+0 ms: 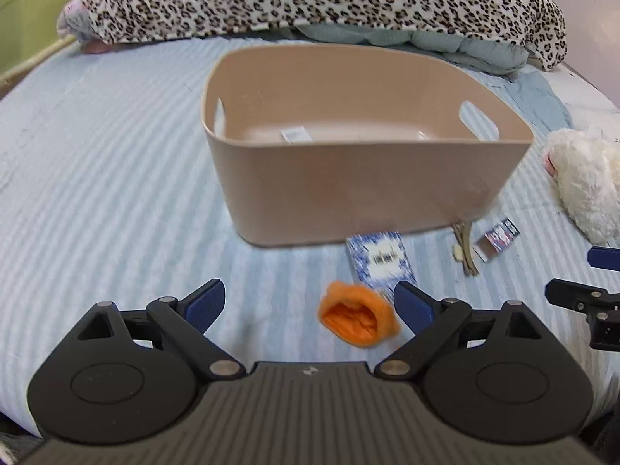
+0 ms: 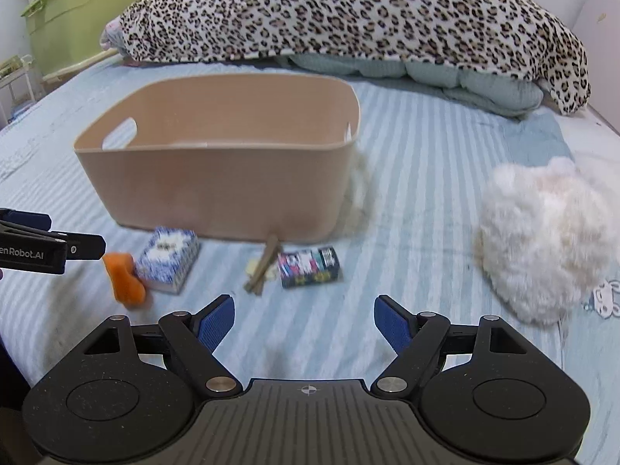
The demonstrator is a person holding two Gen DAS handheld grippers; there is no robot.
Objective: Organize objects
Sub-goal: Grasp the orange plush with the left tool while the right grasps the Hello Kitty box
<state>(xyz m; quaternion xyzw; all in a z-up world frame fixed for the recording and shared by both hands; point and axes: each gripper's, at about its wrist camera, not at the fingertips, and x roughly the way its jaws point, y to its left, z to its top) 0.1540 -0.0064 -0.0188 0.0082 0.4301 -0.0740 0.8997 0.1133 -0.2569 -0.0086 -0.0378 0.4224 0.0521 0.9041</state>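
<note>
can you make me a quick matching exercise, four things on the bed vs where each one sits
Things:
1. orange sock
2. blue patterned box
3. white plush toy
4. leopard blanket

Places:
A. behind the tan bin, at the far end of the bed
B. between the left gripper fingers
C. far right, apart from the bin
D. in front of the bin, beside the sock

Pairs: 1-B, 2-D, 3-C, 4-A

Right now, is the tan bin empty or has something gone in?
Empty as far as visible: the tan bin shows bare floor with only a white label. The near strip of floor is hidden behind its front wall.
</note>
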